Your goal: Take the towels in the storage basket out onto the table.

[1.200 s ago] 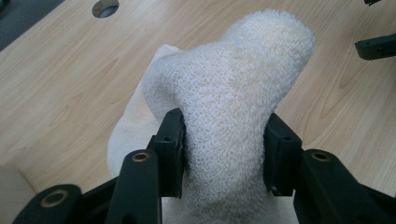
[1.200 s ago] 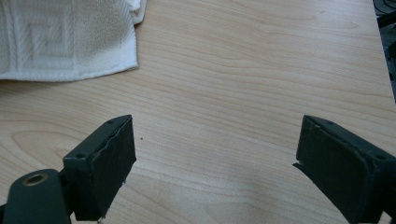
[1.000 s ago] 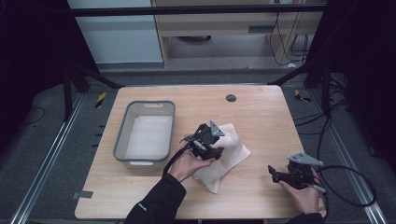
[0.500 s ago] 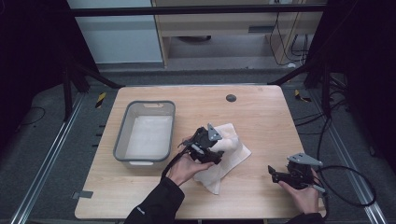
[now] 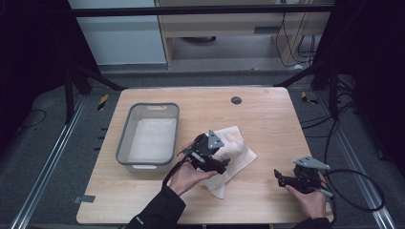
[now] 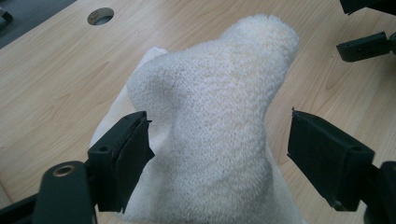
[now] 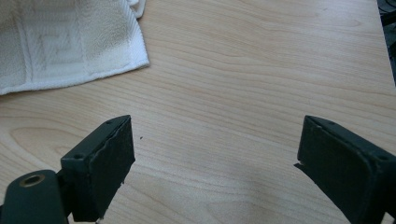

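The towel (image 5: 234, 152) lies rumpled near the middle of the table (image 5: 267, 119), just right of the grey bin (image 5: 125, 143). The left gripper (image 5: 220, 168) is over the towel's near-left part, and in the left gripper view its jaws stand wide apart, released, one on each side of a raised hump of the towel (image 6: 219, 121); I can't tell whether the pads touch the cloth. The left hand (image 5: 187, 175) holds it from below the towel's edge.

The right gripper (image 5: 282, 177) sits near the table's front right corner, well apart from the towel, in the right hand (image 5: 310, 198). Its jaws are spread too, grasping nothing, with bare wood between them and a towel corner (image 7: 70, 42) farther off. A dark round hole (image 5: 236, 99) is in the tabletop near the far edge.
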A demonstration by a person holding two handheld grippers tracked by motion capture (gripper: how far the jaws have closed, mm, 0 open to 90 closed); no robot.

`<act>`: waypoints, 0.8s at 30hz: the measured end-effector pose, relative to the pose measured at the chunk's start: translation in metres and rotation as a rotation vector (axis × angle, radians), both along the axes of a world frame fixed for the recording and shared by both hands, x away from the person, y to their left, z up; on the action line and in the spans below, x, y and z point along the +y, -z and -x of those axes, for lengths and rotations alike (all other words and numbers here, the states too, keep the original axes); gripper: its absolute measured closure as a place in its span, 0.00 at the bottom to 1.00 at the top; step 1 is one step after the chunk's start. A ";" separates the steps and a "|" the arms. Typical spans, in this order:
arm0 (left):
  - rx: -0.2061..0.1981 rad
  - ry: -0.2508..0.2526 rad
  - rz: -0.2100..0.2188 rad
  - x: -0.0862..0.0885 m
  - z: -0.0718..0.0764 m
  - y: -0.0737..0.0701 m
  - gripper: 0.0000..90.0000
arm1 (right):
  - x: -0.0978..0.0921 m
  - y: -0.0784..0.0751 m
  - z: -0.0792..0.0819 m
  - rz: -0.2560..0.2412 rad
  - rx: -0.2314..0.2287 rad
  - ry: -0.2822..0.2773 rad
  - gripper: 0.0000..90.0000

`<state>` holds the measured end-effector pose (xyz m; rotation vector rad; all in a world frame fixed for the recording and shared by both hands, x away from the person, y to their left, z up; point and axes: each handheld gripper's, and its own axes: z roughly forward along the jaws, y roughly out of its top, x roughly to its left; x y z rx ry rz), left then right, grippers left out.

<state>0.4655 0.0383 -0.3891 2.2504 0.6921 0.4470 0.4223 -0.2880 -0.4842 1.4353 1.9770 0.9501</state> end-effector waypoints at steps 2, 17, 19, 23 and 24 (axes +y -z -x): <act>0.001 0.002 0.006 0.002 0.002 -0.001 0.22 | 0.000 0.000 0.000 0.002 0.000 0.001 0.12; -0.055 -0.048 0.076 0.035 0.020 -0.011 0.20 | 0.000 0.000 0.000 0.001 0.000 0.004 0.12; -0.069 -0.063 0.087 0.042 0.022 -0.012 0.20 | 0.000 0.000 0.000 0.000 0.001 0.004 0.12; -0.088 -0.094 0.104 0.058 0.027 -0.013 0.20 | -0.001 0.000 0.001 0.000 0.003 0.004 0.12; -0.095 -0.105 0.105 0.062 0.028 -0.013 0.20 | -0.001 0.000 0.001 0.004 0.000 0.004 0.12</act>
